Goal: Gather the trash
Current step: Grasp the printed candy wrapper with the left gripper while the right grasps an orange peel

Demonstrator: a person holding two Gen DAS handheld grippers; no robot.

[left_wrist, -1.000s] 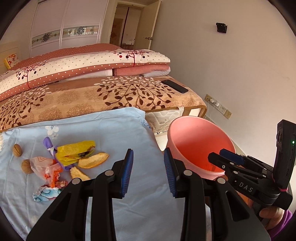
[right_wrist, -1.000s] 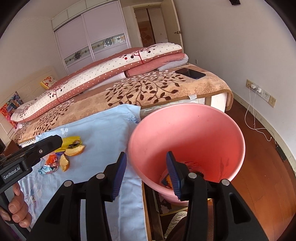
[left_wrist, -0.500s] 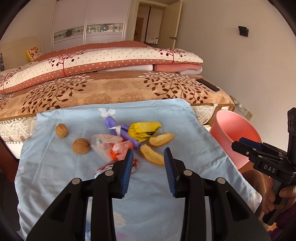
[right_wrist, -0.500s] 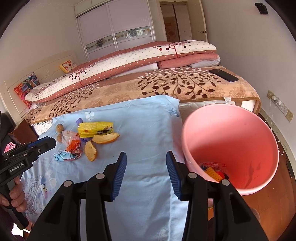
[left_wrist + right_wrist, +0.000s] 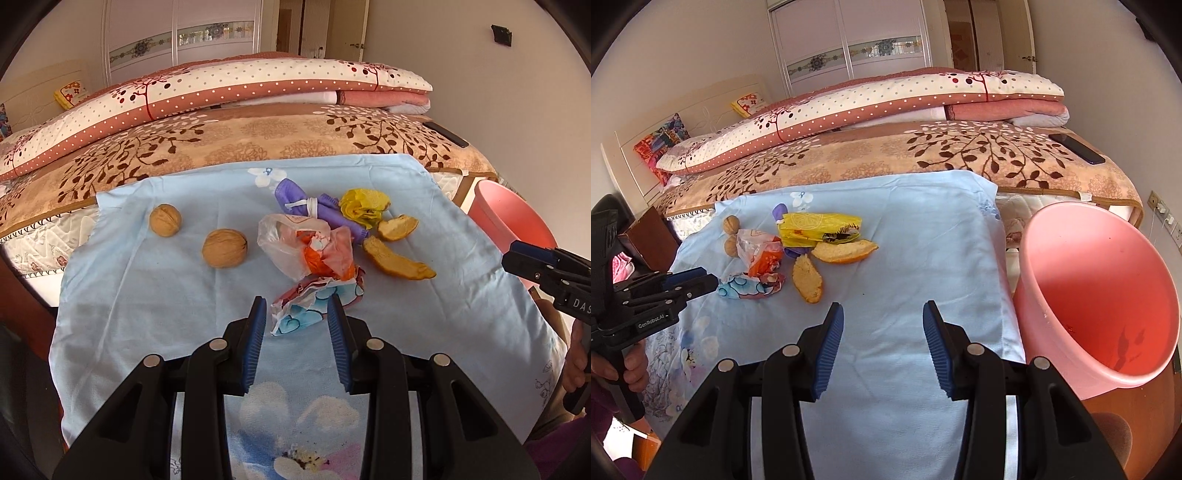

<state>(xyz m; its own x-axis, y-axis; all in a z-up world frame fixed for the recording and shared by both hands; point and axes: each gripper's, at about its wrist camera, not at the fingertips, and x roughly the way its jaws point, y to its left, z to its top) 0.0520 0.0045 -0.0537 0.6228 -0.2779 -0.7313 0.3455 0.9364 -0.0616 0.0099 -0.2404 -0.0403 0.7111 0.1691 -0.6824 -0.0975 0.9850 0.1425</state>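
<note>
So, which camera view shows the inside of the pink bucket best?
The right wrist view: the pink bucket tilts toward the camera, so its inner wall shows. The left wrist view catches only part of its rim at the right edge.

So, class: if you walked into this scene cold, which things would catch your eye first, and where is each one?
First, the little heap of litter on the light blue cloth: a crumpled blue-and-red wrapper lies just ahead of the open left gripper, with orange peel to its right and two walnuts to its left. Next, the big pink bin stands off the cloth's right edge, beside the open right gripper.
</note>
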